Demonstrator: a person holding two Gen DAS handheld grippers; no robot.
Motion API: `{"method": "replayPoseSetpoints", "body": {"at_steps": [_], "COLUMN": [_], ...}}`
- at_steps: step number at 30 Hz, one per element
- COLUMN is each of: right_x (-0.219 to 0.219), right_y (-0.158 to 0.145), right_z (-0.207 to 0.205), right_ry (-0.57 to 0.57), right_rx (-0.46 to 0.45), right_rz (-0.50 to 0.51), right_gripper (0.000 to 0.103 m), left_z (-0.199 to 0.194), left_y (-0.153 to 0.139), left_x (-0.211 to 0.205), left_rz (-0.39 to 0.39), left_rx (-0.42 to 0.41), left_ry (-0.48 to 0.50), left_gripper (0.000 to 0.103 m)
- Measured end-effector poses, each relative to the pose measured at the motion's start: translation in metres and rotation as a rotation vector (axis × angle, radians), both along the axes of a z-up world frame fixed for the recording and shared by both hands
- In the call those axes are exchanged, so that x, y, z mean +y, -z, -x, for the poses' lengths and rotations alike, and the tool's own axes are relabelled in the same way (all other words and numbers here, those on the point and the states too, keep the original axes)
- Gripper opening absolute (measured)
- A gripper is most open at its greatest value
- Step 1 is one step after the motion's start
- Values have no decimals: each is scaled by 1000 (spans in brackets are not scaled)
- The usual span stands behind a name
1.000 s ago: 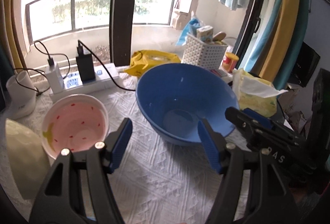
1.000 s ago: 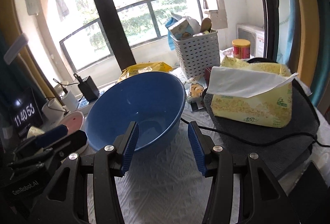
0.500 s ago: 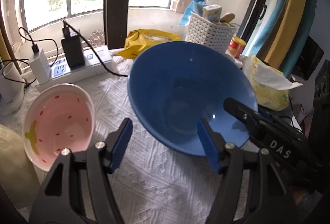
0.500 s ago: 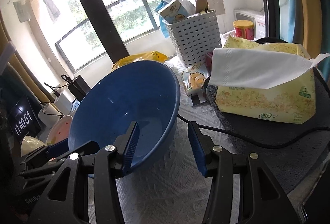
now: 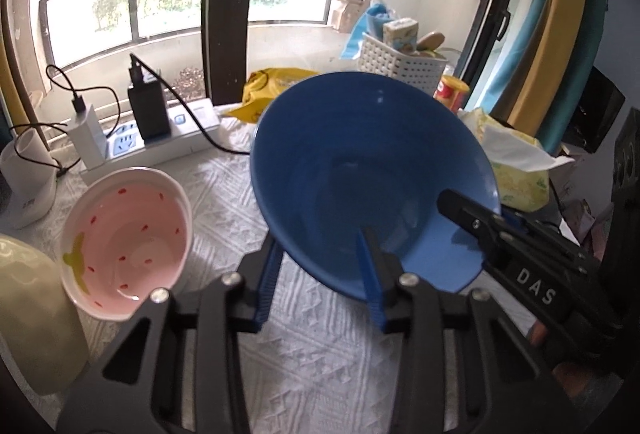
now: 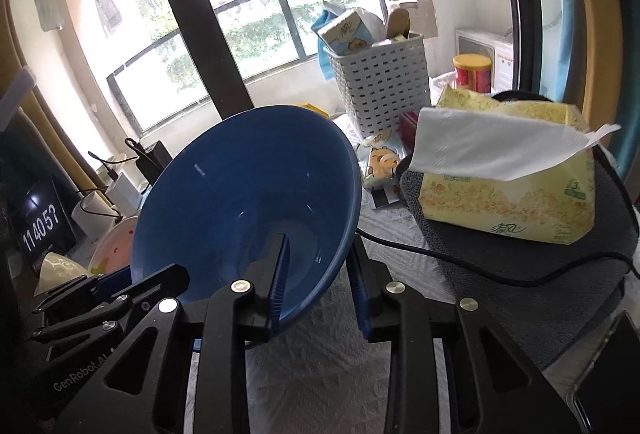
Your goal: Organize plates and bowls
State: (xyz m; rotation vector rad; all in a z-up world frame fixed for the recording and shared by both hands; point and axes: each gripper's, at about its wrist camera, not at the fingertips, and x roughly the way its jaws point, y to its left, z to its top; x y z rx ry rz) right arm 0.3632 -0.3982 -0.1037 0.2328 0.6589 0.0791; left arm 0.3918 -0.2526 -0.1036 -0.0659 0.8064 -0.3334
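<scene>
Pink bowl [image 5: 126, 240] and tissue pack [image 6: 508, 170] (both near) flank bare cloth [image 5: 320, 366].

The blue bowl [image 5: 360, 170] is deep, glossy and empty, tilted with its opening toward both grippers and its near rim between their fingers. The pink bowl [image 5: 128, 238], speckled red with a yellow mark, leans tilted left of it.

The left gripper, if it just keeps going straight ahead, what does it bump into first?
The left gripper already has its jaws straddling the blue bowl's near rim, one finger inside, one outside. Straight on, it would probably press into the bowl's wall; depth is hard to judge.
</scene>
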Motion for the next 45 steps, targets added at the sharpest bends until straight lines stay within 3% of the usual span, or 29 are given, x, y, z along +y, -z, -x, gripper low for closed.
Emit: {"method": "replayPoseSetpoints", "body": {"at_steps": [19,45], "right_x": [16,44], "right_y": [-26,-21], "right_z": [52,124], "right_ry": [13,32], "right_rx": [-22,30], "right_rz": [32,73], "right_gripper": [31,31], "left_z": [54,123], "left_y": [-28,-28], "left_x": [20,39], "left_rz": [32,31], "left_rx": [-50,-38], "left_ry": [48,108], "left_gripper": [39,39]}}
